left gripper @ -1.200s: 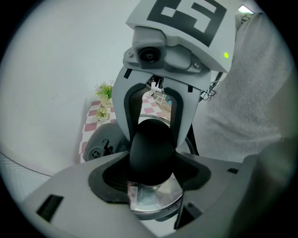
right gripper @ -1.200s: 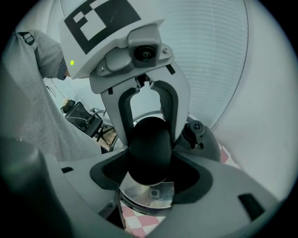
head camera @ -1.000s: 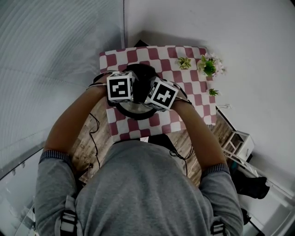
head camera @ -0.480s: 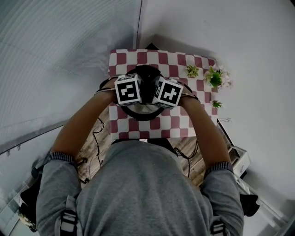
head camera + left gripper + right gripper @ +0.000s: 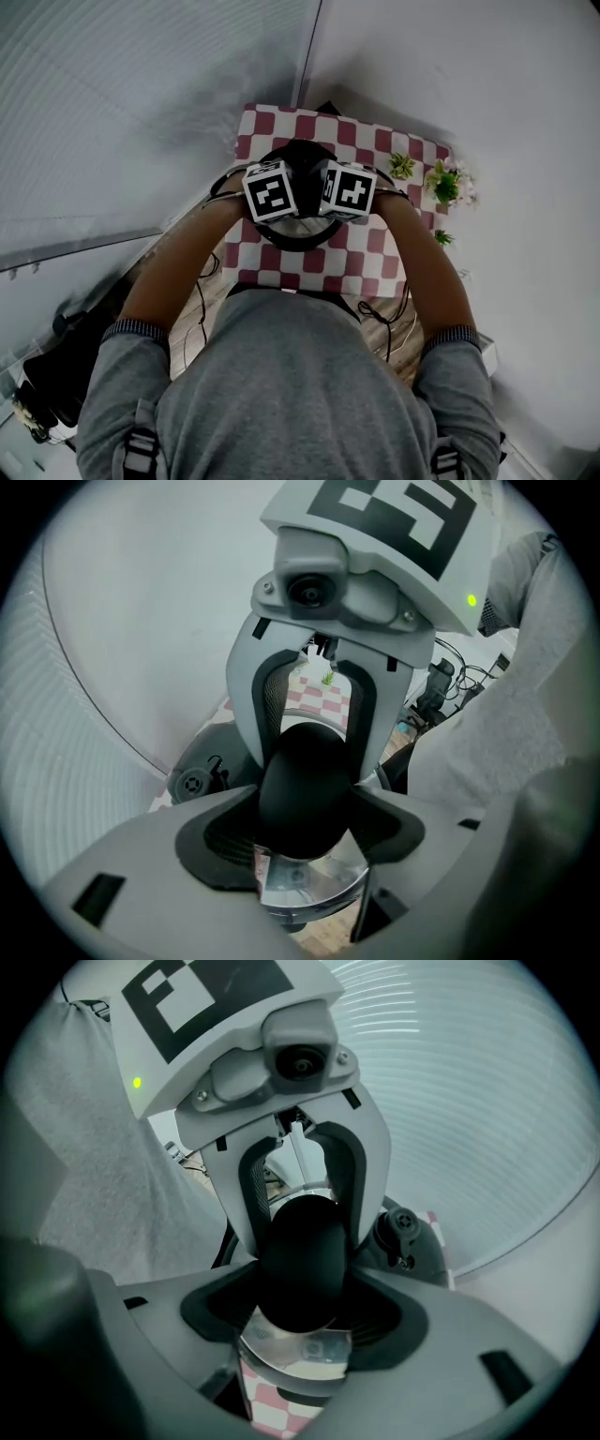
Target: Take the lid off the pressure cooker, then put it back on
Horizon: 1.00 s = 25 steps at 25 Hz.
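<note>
Seemingly this is the lid-removal step: left gripper (image 5: 305,832) and right gripper (image 5: 300,1314) face each other, both clenched on the lid's black handle (image 5: 305,785) between them, with the cooker (image 5: 281,236) just beneath on the desk (image 5: 375,270). Next likely calls for a joint twist to unlock, then a level lift.

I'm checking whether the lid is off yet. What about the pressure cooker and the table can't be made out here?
Lid seated or lifted: in the head view the left gripper and right gripper cover it; in both gripper views the black handle blocks the seam.
Pot: head view, only a dark edge shows below the grippers.
Plants: head view, too small to identify.
</note>
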Available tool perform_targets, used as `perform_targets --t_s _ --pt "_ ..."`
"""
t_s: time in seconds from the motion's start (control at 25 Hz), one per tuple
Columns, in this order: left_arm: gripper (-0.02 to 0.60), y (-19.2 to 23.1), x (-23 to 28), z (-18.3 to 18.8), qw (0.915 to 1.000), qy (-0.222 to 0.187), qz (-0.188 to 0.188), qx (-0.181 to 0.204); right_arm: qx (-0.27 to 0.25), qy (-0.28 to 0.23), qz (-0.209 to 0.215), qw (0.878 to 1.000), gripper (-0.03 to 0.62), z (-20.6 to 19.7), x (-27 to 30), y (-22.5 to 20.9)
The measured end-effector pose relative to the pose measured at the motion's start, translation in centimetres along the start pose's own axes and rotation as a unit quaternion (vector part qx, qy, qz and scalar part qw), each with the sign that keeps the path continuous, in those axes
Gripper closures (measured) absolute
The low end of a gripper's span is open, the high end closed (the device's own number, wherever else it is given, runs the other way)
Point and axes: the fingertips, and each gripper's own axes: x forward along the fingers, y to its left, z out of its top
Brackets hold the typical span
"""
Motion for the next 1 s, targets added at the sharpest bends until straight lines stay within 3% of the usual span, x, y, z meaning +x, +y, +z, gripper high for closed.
perform_targets --t_s 0.36,0.52,0.64,0.8,1.0 --pt "0.27 0.1 -0.3 -0.2 0.9995 -0.004 0.012 -0.028 -0.024 -0.004 0.014 1.0 0.295 0.1 -0.1 0.0" --pt "0.264 0.2 -0.7 -0.1 0.9975 -0.06 0.027 -0.026 -0.01 -0.036 -0.022 0.999 0.245 0.6 -0.7 -0.6" --pt "0.264 0.3 -2.9 0.4 0.9902 -0.126 0.047 -0.039 0.022 -0.088 -0.054 0.994 0.241 1.4 -2.5 -0.8" --pt "0.265 0.4 -6.5 1.0 0.9743 -0.206 0.084 -0.037 0.076 -0.183 -0.119 0.973 0.243 2.8 -5.5 -0.1" --pt "0.265 -1.0 -10.8 2.0 0.9459 -0.302 0.119 -0.011 0.136 -0.284 -0.227 0.922 0.252 3.6 -8.4 1.4"
